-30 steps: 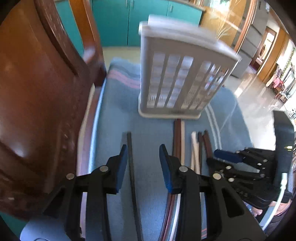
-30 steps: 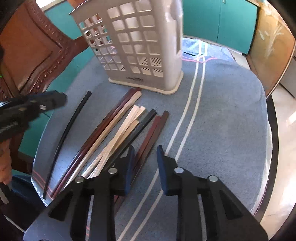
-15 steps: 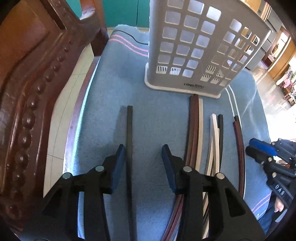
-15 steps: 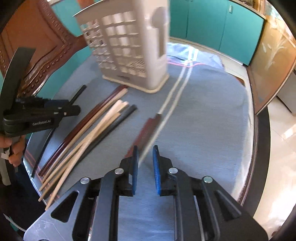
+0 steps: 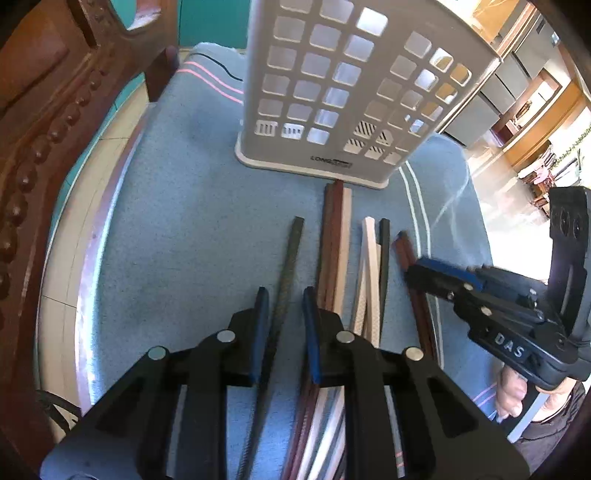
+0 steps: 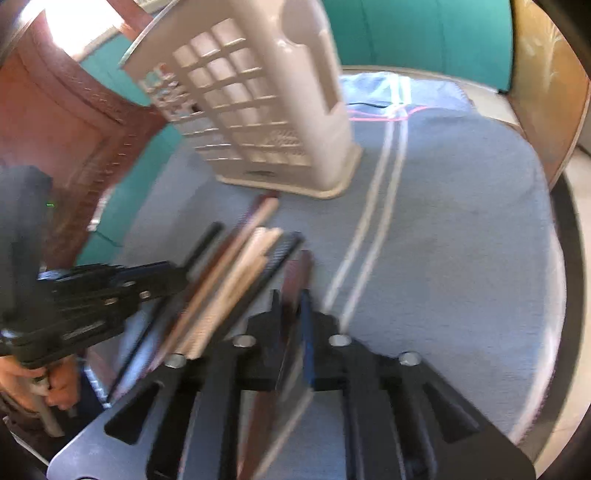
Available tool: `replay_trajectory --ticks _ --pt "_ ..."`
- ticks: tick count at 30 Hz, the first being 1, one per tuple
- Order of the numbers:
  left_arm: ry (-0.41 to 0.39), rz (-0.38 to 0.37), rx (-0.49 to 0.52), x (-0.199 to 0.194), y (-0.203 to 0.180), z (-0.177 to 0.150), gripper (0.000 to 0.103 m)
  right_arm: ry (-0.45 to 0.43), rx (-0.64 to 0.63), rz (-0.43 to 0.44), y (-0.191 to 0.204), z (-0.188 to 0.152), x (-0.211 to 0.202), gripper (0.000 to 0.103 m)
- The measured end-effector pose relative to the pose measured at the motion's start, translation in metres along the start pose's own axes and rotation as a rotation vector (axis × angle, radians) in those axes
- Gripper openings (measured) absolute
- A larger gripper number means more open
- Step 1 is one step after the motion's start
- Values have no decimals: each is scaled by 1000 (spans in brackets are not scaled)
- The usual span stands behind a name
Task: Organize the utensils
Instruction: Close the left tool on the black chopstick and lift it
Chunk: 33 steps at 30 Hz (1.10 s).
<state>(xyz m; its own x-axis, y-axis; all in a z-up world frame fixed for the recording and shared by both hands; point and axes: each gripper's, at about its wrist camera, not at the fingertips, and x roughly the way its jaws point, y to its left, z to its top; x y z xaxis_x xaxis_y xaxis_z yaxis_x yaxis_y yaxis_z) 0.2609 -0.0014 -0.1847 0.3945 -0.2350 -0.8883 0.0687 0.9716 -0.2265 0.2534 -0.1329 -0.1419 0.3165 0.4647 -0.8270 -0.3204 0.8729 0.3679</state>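
Several chopsticks lie side by side on a blue cloth point(image 5: 177, 236) in front of a grey slotted utensil holder point(image 5: 351, 92). My left gripper point(image 5: 284, 299) straddles a lone black chopstick point(image 5: 288, 273), jaws narrowed around it with small gaps. Brown and cream chopsticks point(image 5: 338, 251) lie just right of it. My right gripper point(image 6: 291, 306) is shut on a pair of reddish-brown chopsticks point(image 6: 295, 277), lifted off the cloth; it also shows in the left wrist view point(image 5: 436, 269). The holder point(image 6: 266, 110) stands beyond.
A carved wooden chair back point(image 5: 44, 147) stands close on the left of the round table. The table edge point(image 6: 569, 280) curves round on the right. Teal cabinets point(image 6: 424, 33) stand behind.
My left gripper slid onto the black chopstick and narrowed around it. My right gripper closed on the reddish-brown pair and lifted it, swinging towards the holder.
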Motion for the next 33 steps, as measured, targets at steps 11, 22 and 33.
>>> replay_trajectory --ticks 11,22,33 --pt "-15 85 26 -1 9 7 32 9 -119 -271 -6 -4 -20 18" --pt "-31 210 140 22 -25 19 33 16 -179 -342 16 -11 -2 17" --pt "-235 102 135 -44 -29 22 7 -223 -220 -204 46 -18 -85 7"
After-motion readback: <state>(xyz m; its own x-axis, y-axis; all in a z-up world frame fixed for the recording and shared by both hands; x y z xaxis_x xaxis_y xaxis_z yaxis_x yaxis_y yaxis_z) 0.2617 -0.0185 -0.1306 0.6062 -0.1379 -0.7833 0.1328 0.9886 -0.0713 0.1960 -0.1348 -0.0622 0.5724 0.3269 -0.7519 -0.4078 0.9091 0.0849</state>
